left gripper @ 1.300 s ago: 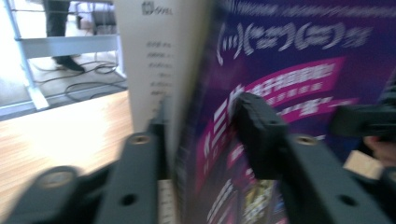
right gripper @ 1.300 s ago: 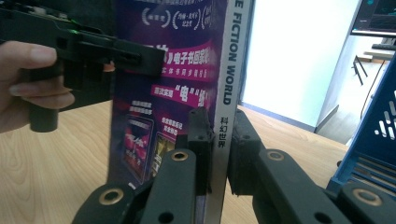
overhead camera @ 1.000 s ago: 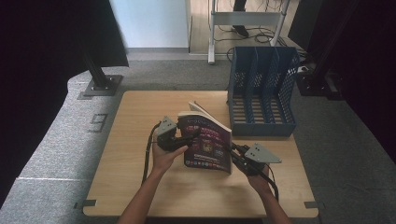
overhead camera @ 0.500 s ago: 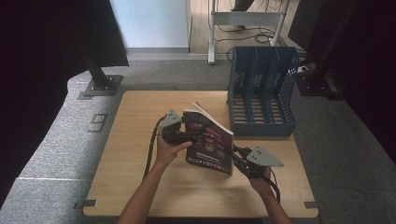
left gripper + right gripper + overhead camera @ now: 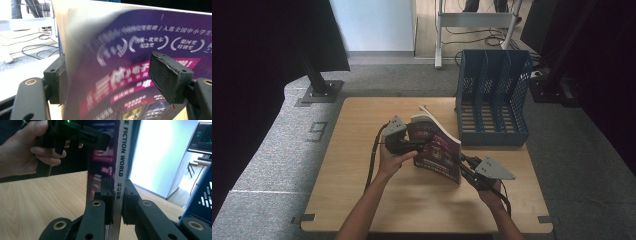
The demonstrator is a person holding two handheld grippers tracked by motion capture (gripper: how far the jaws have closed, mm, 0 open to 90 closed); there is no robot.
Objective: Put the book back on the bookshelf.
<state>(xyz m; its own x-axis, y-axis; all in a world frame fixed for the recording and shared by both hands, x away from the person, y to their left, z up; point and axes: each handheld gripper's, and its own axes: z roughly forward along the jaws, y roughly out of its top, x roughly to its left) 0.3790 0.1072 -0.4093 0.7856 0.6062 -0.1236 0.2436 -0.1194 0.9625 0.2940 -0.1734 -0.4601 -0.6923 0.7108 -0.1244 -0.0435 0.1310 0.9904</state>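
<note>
A book with a purple cover (image 5: 438,148) stands tilted on its edge over the middle of the table, pages fanned at the far end. My right gripper (image 5: 460,161) is shut on the lower spine; the right gripper view has both pads (image 5: 108,187) pressed on the white spine (image 5: 122,157). My left gripper (image 5: 419,146) straddles the book's left edge. In the left gripper view the cover (image 5: 125,50) runs between the jaws, which have just been closing. One pad sits behind the pages, and the other pad (image 5: 170,75) stands off the cover.
A blue slotted file rack (image 5: 494,100) stands at the table's far right, close behind the book. Bare wood (image 5: 357,200) lies to the left and front. A black stand base (image 5: 319,90) sits on the grey carpet beyond the left corner.
The book has tipped up steeper on the right gripper's hold. The left gripper has shifted slightly toward the book's edge, its jaws now around it.
</note>
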